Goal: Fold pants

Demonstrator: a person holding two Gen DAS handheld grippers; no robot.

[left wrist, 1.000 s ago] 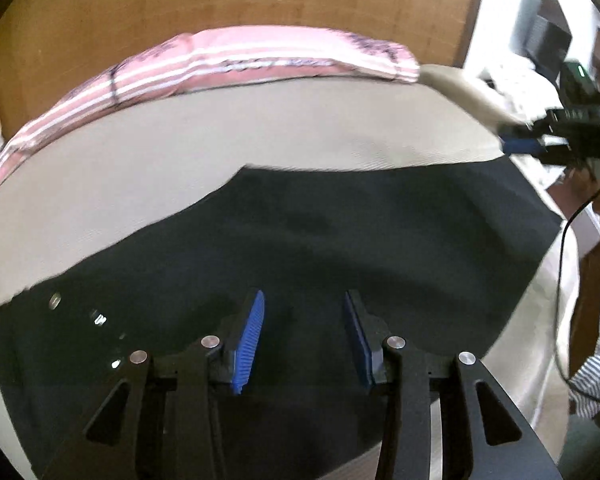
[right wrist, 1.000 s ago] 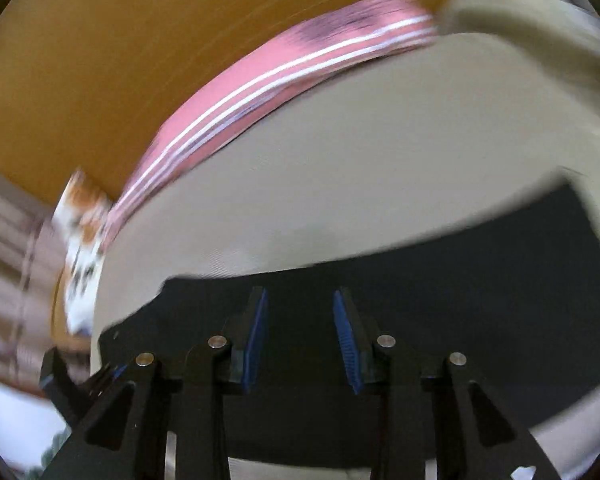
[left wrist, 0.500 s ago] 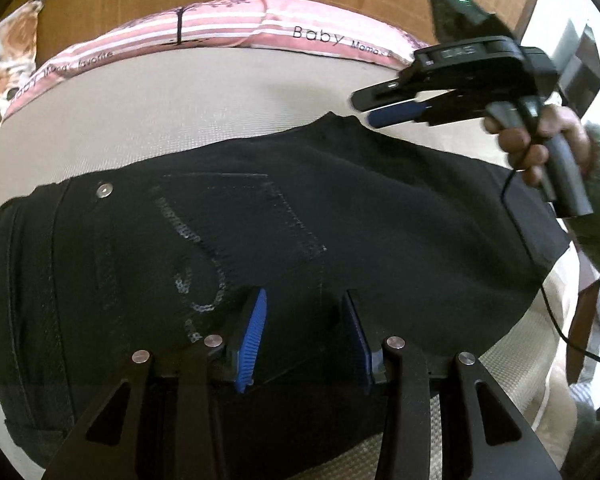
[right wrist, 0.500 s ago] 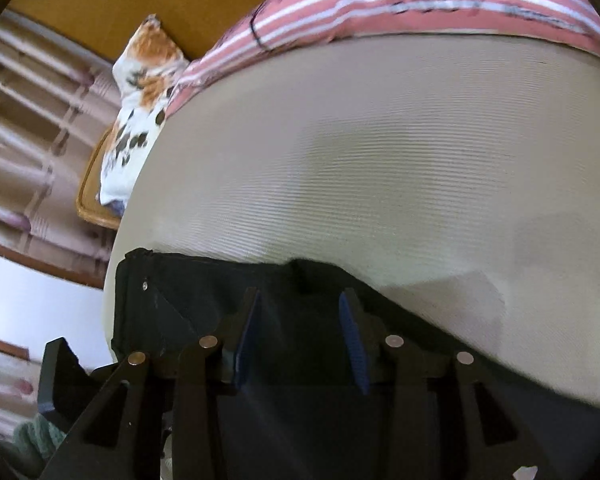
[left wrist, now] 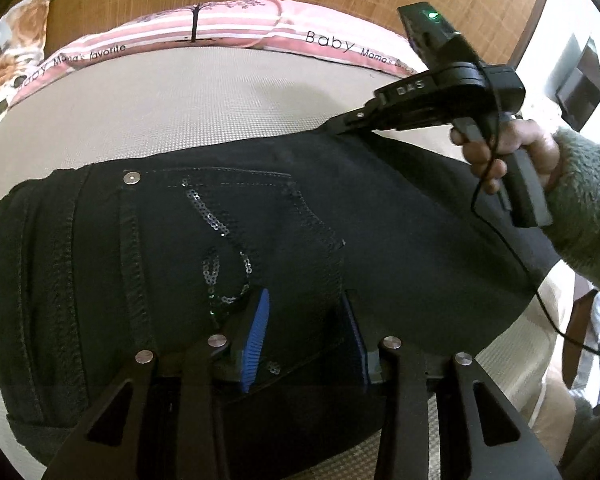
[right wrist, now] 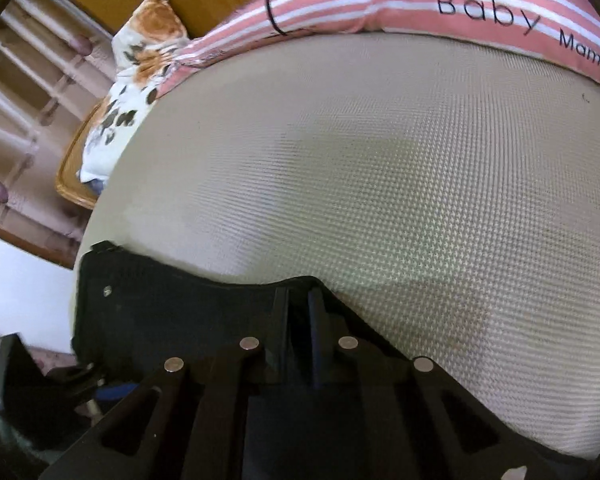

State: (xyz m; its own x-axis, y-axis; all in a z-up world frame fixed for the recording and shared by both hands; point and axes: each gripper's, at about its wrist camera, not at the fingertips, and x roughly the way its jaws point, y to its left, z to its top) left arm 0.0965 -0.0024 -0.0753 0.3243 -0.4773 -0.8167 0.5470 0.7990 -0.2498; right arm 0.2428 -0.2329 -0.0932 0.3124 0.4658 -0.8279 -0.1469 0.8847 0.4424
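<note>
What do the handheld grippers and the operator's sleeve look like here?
Left gripper: black frame with triangular cutouts, silver round bolt heads, ribbed blue pads. Right gripper: black pistol-style body, handle with trigger, "DAS" lettering on top, a lit green LED at the back, and a thin black cable trailing off. The hand on it comes out of a fuzzy grey-green sleeve.

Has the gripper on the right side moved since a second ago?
Yes. In the left wrist view, the right gripper has come in from the right, toward the pink striped pillow, its jaws just closing on the black pants' far edge.
</note>
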